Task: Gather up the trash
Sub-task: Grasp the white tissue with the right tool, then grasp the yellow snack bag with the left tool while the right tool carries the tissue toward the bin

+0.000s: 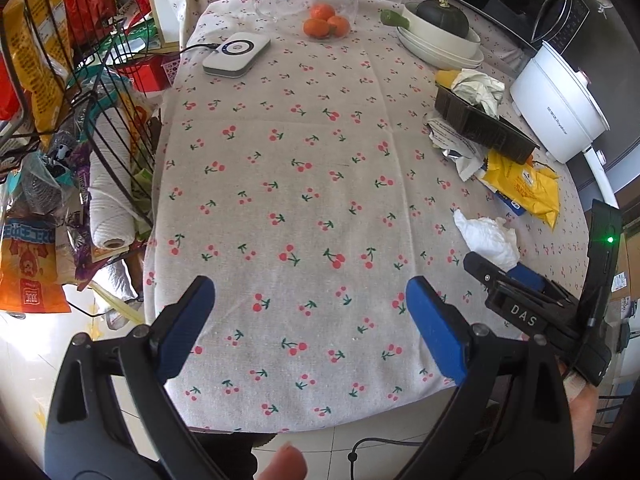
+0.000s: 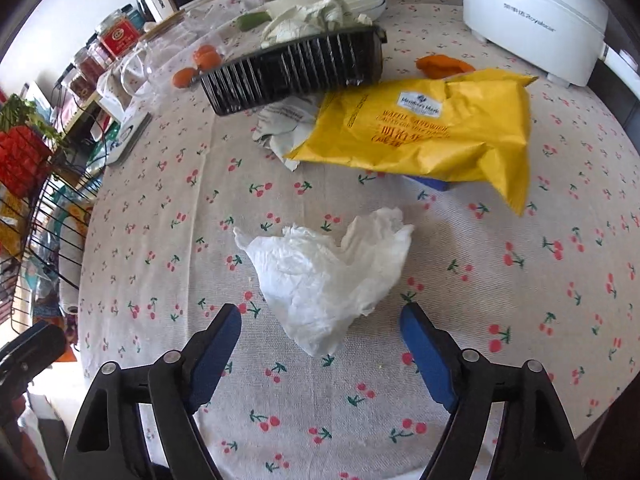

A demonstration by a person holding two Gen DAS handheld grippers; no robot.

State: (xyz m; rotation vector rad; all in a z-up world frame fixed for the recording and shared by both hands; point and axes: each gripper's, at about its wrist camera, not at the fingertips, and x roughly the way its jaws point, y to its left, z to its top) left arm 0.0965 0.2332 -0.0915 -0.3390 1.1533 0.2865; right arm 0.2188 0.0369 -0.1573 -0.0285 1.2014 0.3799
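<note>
One bench, draped in a cherry-print cloth, is filling both views. One white cooker is standing at its far right edge. One black ribbed tray is holding crumpled paper, and one yellow snack bag is lying just beside it. One crumpled white tissue is lying alone on the cloth, nearer than the bag. Three oranges are sitting far back. Right tongs are hovering spread wide, the tissue's near tip between the fingers, gripping nothing. Left tongs are hanging spread wide over bare cloth.
</note>
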